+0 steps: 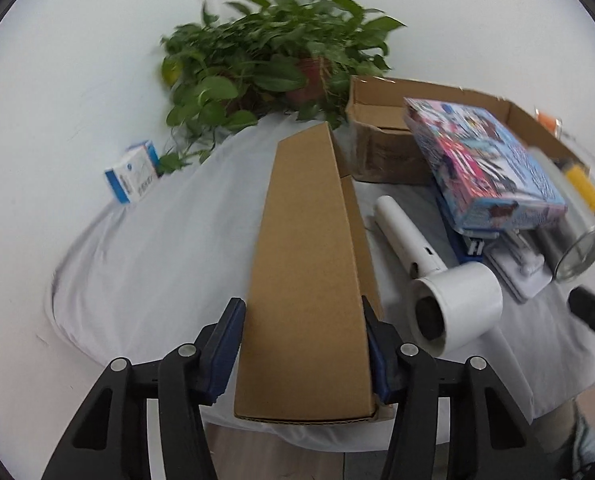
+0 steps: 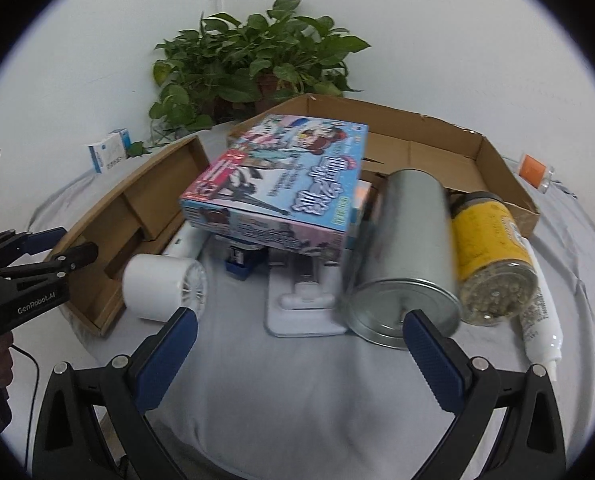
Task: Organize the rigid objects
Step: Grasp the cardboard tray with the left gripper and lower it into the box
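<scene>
My left gripper [image 1: 302, 320] is shut on the near end of a long narrow cardboard box [image 1: 309, 240], one blue pad on each side of it. From the right wrist view this box [image 2: 137, 216] lies on its side with its open inside showing, and the left gripper [image 2: 63, 246] holds its near-left end. My right gripper [image 2: 297, 344] stands open over the white cloth, nothing between its fingers, just in front of a silver can [image 2: 405, 264] lying on its side. A white hair dryer [image 2: 165, 292] lies beside the narrow box.
A colourful printed box [image 2: 281, 184] rests on a white flat item [image 2: 301, 300] and a blue item [image 2: 241, 260]. A yellow jar [image 2: 493, 256] and a white tube [image 2: 541, 320] lie right of the can. Behind are a large open carton [image 2: 417, 152], a potted plant [image 2: 257, 64] and a small blue-white box [image 2: 109, 154].
</scene>
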### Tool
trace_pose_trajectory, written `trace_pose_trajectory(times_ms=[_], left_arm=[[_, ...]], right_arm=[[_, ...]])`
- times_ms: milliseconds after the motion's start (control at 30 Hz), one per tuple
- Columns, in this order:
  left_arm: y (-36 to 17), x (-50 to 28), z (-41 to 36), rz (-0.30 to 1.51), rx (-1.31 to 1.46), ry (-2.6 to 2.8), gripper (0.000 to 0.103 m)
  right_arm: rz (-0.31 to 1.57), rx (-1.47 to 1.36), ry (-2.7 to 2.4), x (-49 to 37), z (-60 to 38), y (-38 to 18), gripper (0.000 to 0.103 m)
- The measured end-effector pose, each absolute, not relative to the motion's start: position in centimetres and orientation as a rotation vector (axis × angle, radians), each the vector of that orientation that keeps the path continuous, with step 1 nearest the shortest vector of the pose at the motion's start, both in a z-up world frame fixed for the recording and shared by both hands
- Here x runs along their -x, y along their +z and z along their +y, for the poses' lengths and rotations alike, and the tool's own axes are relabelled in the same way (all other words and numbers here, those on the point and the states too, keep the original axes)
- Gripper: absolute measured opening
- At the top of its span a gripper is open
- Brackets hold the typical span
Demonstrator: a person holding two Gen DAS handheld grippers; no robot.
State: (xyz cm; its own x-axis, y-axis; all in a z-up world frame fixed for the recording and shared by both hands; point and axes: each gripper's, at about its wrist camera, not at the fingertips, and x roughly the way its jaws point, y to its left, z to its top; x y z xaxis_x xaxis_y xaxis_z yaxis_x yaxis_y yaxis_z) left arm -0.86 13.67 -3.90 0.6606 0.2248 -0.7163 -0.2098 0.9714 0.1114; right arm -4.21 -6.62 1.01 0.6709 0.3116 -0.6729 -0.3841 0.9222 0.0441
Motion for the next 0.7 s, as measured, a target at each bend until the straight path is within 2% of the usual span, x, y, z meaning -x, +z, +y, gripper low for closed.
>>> trace_pose_trajectory(times_ms=[200, 267, 300, 333, 400, 433, 500, 567, 700], left_arm=[[-3.7, 2.3, 19.9, 0.874, 0.167, 0.233, 0.041], [-4.9, 2.7, 22.0, 0.917, 0.234, 0.212, 0.02], [-5.2, 3.0, 22.8, 0.918, 0.275, 0.194, 0.02], [-5.2, 3.2, 23.4, 0.913, 0.304, 0.181, 0.014], [-5.2, 3.6, 23.9, 0.918, 0.343, 0.145, 0.014], [-5.3, 3.8, 24.0, 0.922, 0.353, 0.129, 0.014], [-5.2, 4.1, 23.7, 0.926, 0.348, 0.112, 0.014], [-5.2, 3.8, 23.2, 0.933, 0.37, 0.068, 0.015], [-4.3, 3.8, 21.1, 0.919, 0.314, 0.055, 0.016]], right_arm=[[0.749, 0.084, 0.592, 3.9, -1.5, 2.3, 0.102], [0.769, 0.072, 0.659, 3.7, 0.8, 2.6, 0.102], [0.789, 0.063, 0.697, 3.6, 2.0, 2.6, 0.102], [0.807, 0.056, 0.732, 3.6, 3.3, 2.7, 0.101], [0.85, 0.053, 0.784, 3.6, 6.0, 2.5, 0.092], [0.874, 0.054, 0.801, 3.6, 7.0, 2.2, 0.083], [0.899, 0.067, 0.812, 3.6, 8.8, 1.6, 0.072], [0.918, 0.09, 0.819, 3.6, 10.1, 1.2, 0.038], [1.04, 0.08, 0.835, 2.9, 10.9, -0.8, 0.034]])
